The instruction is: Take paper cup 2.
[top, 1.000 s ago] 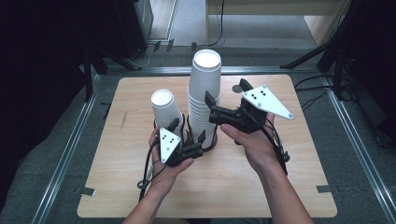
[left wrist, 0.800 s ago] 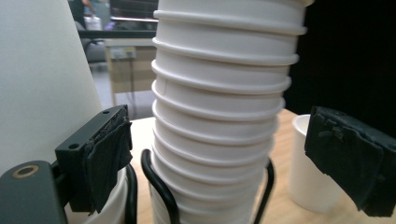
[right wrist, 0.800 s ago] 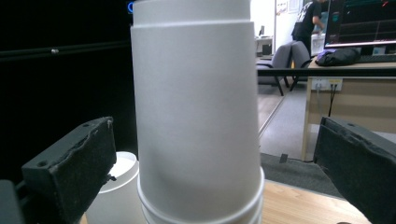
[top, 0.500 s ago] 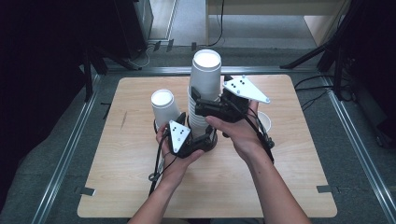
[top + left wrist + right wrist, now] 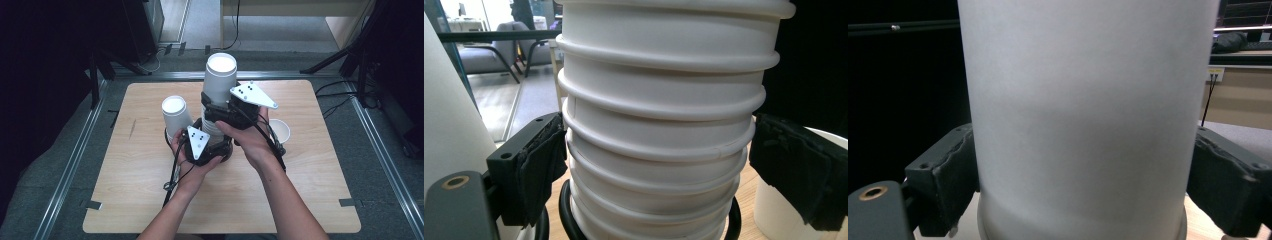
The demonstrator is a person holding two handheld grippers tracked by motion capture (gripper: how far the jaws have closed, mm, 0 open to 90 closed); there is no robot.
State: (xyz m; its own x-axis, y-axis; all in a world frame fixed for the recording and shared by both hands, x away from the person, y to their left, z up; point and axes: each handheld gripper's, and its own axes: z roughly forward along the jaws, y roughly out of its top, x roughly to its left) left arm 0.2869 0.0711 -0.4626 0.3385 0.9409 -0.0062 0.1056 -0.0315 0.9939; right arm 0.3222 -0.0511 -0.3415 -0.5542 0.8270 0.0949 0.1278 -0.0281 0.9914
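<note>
A: Report the tall stack of white paper cups (image 5: 219,95).

B: It stands upside down at centre frame of the high view, on the wooden table (image 5: 310,200). A shorter inverted cup stack (image 5: 176,116) stands just left of it, and a single upright cup (image 5: 280,131) sits right of centre.

A: Left gripper (image 5: 209,146)?

B: At the foot of the tall stack. In the left gripper view the rimmed lower cups (image 5: 659,150) fill the gap; the left pad (image 5: 541,165) touches the rims, the right pad (image 5: 796,170) sits just beside them. Whether it grips, I cannot tell.

A: Right gripper (image 5: 216,111)?

B: Higher up, on the top cup (image 5: 1083,120). Its jaws have just been closing with that cup between them, and both pads (image 5: 955,172) now press its smooth wall
</note>
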